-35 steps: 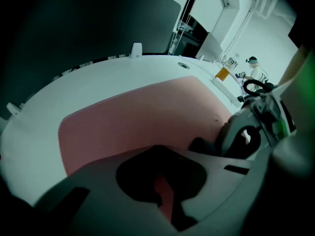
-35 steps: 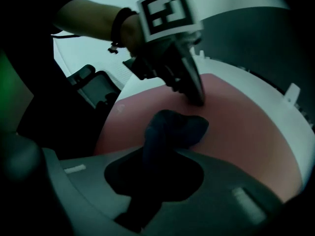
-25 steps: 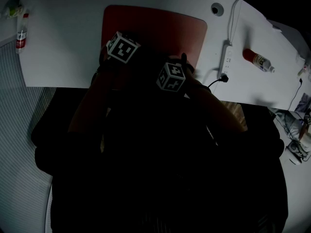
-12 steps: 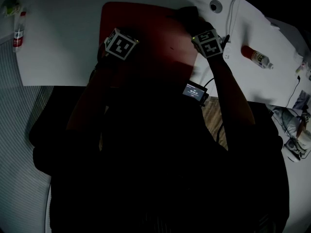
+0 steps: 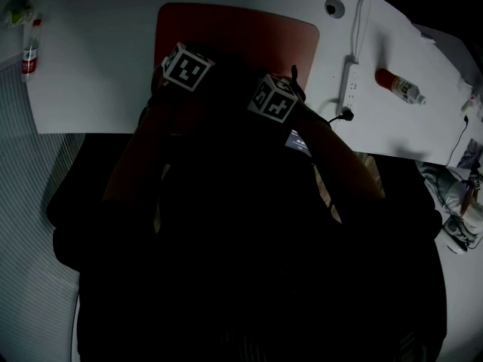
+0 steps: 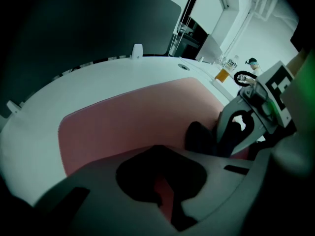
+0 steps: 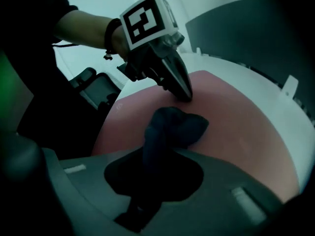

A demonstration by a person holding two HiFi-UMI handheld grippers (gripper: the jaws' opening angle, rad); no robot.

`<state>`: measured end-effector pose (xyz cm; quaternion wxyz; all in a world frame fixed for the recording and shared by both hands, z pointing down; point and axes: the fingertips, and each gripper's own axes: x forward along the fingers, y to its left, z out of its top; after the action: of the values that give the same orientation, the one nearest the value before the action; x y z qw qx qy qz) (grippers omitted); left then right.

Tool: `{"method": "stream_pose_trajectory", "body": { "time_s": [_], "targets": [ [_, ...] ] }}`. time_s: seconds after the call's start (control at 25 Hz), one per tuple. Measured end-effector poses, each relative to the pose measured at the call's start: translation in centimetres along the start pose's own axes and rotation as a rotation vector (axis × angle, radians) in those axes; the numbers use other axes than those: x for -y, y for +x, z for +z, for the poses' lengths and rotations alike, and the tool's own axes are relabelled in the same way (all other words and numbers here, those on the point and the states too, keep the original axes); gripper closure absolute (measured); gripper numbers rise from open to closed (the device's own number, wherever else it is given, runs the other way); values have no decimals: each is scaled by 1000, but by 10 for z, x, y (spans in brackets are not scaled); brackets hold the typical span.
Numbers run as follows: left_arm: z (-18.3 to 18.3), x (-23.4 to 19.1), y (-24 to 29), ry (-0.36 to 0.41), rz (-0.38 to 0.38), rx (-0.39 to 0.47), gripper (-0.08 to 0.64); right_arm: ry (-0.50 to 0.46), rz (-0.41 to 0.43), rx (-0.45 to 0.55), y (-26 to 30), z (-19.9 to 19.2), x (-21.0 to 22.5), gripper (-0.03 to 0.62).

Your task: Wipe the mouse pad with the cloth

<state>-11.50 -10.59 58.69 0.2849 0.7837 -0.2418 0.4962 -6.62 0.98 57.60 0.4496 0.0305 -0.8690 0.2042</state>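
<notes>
Clearly the wiping is under way, with the cloth down on the pad and a stroke in hand. At the far left of the bench (image 5: 98, 44) a small bottle (image 5: 30, 51) stands well apart from the work, with bare white surface between it and the red mouse pad (image 5: 249, 32).

Over the pad's left part, the left hand-held gripper (image 7: 182, 90) has its jaws drawn together on nothing. Its tip is set down on the pad, seemingly to pin it. Just beside that tip lies the dark cloth (image 7: 173, 126), bunched on the near middle of the pad. The right hand-held gripper (image 6: 222, 142) is clenched on it, a twisted tail of cloth running back between the jaws.

My reading is that the next move calls for dragging the cloth across the uncovered red, pressed flat enough to rub and not merely skim, while the left tip holds firm. The cloth should steer round that tip and not bump it.

Most open room lies toward the pad's far edge and its far right corner, both bare in the head view. Past the right edge there is only a narrow strip of bench before a white power strip (image 5: 349, 81) and its cable, so a rightward stroke should stop at the pad's border. A second bottle (image 5: 398, 87) lies farther right, out of the way.
</notes>
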Motion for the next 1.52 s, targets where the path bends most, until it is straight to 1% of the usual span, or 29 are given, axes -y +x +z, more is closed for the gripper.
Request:
{"method": "stream_pose_trajectory", "body": {
  "time_s": [0.04, 0.08, 0.12, 0.16, 0.24, 0.32, 0.36, 0.44, 0.56, 0.64, 0.72, 0.8, 0.88, 0.92, 1.08, 1.2, 1.36, 1.44, 1.52],
  "targets": [
    [0, 0, 0, -1, 1, 0, 552, -29, -23, -5, -5, -4, 9, 531],
    [0, 1, 0, -1, 0, 0, 552, -38, -70, -8, -13, -9, 24, 531],
    [0, 1, 0, -2, -3, 1, 552, -19, -136, -4, -25, -15, 46, 531],
    [0, 1, 0, -3, -5, 2, 552, 35, -209, 11, -39, -21, 72, 529],
    [-1, -2, 0, -7, -4, 3, 552, 201, -333, 60, -72, -34, 124, 529],
    [-3, -4, 1, -13, 0, 4, 552, 342, -410, 89, -102, -52, 163, 529],
    [-4, -4, 1, -15, 0, 5, 552, 384, -432, 90, -112, -61, 176, 529],
    [-4, -5, 1, -19, -1, 1, 552, 426, -446, 88, -121, -74, 191, 529],
    [-5, -7, -1, -36, 11, 0, 552, 467, -449, 84, -121, -72, 192, 529],
    [-10, -7, 0, -80, 11, 2, 552, 539, -438, 123, -121, -71, 186, 529],
    [-15, -7, 1, -171, -18, 26, 552, 626, -396, 201, -124, -67, 171, 529],
    [-16, -3, -1, -258, -55, 82, 552, 677, -359, 273, -135, -65, 150, 529],
    [-8, 6, -13, -301, -86, 162, 552, 680, -340, 352, -155, -60, 128, 529],
    [0, 15, -25, -307, -106, 220, 552, 678, -332, 396, -166, -56, 117, 529],
    [44, 70, -100, -264, -200, 497, 552, 659, -301, 548, -212, -42, 58, 530],
    [69, 108, -153, -235, -244, 659, 552, 602, -303, 660, -250, -18, 17, 531],
    [104, 160, -215, -151, -272, 812, 552, 537, -319, 820, -305, 15, -29, 532],
    [120, 185, -243, -103, -291, 865, 552, 488, -330, 884, -331, 32, -49, 532],
    [131, 206, -271, -64, -299, 908, 552, 427, -343, 922, -353, 46, -68, 532]
  ]
}}
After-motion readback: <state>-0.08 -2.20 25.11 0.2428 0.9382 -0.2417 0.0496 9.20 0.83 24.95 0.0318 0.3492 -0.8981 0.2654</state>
